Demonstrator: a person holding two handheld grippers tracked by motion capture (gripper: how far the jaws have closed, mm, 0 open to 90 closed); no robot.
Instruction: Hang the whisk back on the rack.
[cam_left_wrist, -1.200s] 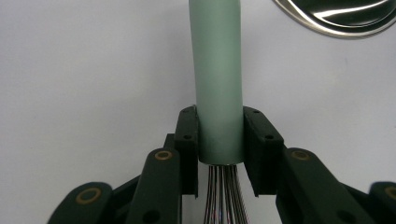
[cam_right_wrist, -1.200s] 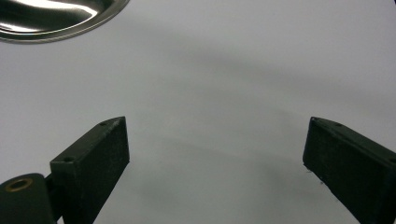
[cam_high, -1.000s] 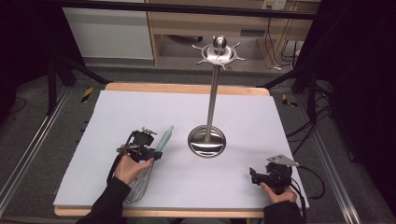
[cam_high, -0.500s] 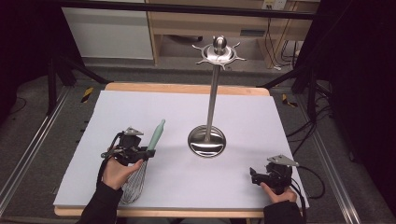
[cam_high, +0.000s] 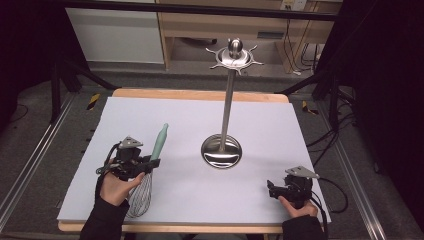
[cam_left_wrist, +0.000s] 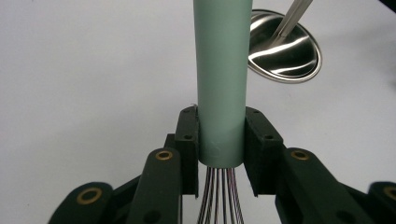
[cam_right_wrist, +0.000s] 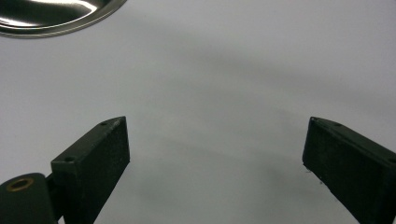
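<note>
I have the whisk (cam_high: 148, 172) by its pale green handle (cam_left_wrist: 221, 79), my left gripper (cam_left_wrist: 220, 140) clenched on the handle's lower end just above where the wires (cam_left_wrist: 219, 196) fan out, one jaw pressed to each side. This looks like the pick-up step: the grip is made, but from above the wire cage lies near me at the left of the white table (cam_high: 280, 120) and the handle points away toward the far side. Next I judge I must lift it and carry it right toward the utensil stand (cam_high: 227, 107), whose round steel base (cam_high: 221, 151) sits near the table's middle, aiming for a hook on its top ring (cam_high: 235, 56). My right gripper (cam_high: 280, 190) rests at the near right with its jaws spread wide, holding nothing.
</note>
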